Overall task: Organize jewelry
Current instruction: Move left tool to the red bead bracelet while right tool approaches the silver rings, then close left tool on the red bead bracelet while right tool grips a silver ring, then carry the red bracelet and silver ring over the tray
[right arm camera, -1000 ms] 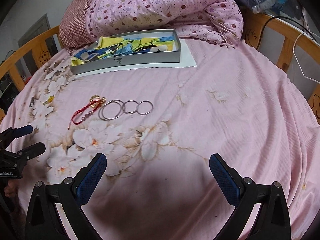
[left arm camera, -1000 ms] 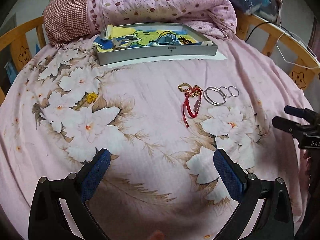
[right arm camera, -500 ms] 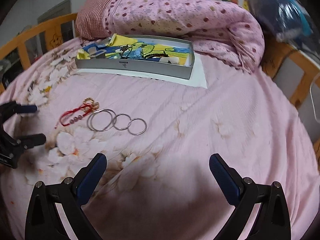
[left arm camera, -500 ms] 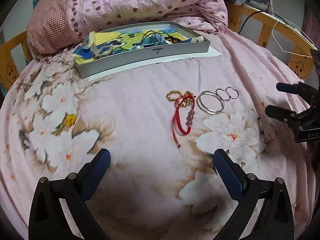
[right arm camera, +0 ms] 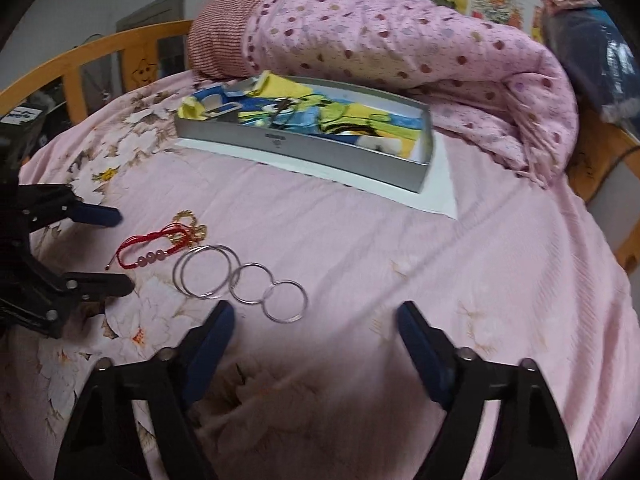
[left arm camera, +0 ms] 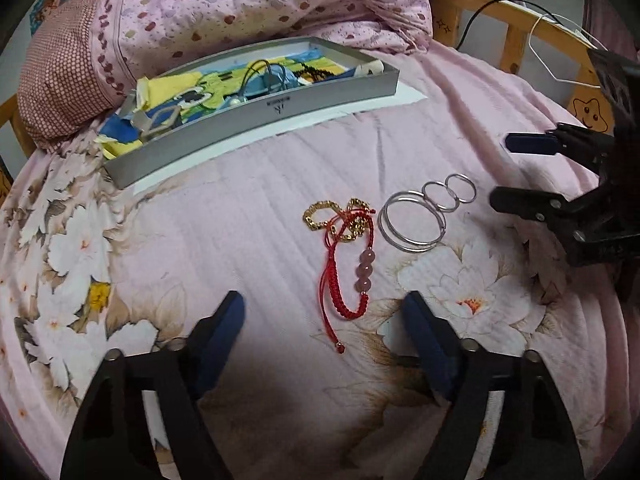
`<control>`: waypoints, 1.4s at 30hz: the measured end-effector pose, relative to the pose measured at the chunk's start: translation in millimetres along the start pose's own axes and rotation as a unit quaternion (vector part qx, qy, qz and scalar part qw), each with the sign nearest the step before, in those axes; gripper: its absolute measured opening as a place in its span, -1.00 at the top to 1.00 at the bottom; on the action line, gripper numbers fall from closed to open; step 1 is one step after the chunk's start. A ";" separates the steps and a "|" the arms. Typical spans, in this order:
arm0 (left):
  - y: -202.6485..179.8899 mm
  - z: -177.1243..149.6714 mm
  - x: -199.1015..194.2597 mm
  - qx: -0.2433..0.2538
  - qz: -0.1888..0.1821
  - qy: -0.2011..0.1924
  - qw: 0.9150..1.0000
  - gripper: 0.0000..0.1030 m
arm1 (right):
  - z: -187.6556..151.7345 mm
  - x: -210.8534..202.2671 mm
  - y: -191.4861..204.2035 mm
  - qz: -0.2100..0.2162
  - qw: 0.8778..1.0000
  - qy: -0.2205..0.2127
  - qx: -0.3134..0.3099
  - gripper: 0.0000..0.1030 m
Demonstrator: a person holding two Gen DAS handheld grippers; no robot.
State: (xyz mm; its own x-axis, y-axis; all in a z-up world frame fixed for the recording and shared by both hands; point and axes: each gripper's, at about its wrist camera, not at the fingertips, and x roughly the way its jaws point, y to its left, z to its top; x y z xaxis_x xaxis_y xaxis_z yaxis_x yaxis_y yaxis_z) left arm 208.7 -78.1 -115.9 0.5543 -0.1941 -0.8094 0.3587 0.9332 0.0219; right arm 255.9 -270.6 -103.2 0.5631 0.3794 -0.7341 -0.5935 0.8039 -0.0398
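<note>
the red cord bracelet (left arm camera: 347, 270) lies on the bed just ahead of the left gripper (left arm camera: 324, 316), long axis pointing away between its fingers, which are closing on nothing; the right gripper (right arm camera: 312, 322), also closing empty, is nearer the silver rings (right arm camera: 240, 280).

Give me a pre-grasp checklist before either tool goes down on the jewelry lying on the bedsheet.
1. Left tool empty: ok, its jaws are closing with nothing pinched; the red bracelet lies just ahead of them.
2. Right tool empty: ok, its jaws are closing on nothing; the silver rings lie just ahead.
3. Red bracelet free to lift alone: not ok, it lies tangled with the gold chain.
4. Rings separate: cannot tell, their rims meet or overlap.
5. Tray open: ok, no lid.
6. Room in tray: cannot tell, it already holds items.
</note>
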 end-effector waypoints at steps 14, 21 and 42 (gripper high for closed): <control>-6.2 6.1 11.0 0.012 -0.006 -0.002 1.000 0.24 | 8.3 36.3 9.0 0.054 0.997 0.032 -0.040 -0.13; -9.5 6.6 13.3 0.016 0.008 -0.005 1.000 0.62 | 7.2 37.4 9.8 0.058 0.997 0.038 -0.044 0.02; -14.4 -5.9 -7.8 -0.010 0.014 -0.002 1.000 0.89 | -4.4 6.5 38.7 0.001 0.996 0.021 -0.085 0.48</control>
State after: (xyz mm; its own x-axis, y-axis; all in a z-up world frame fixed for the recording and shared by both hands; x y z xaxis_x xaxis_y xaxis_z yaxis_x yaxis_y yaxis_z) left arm 194.8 -88.2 -113.3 0.5663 -0.1697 -0.8066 0.3277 0.9442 0.0314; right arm 234.0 -239.1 -112.5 0.5394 0.3589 -0.7618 -0.6851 0.7130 -0.1492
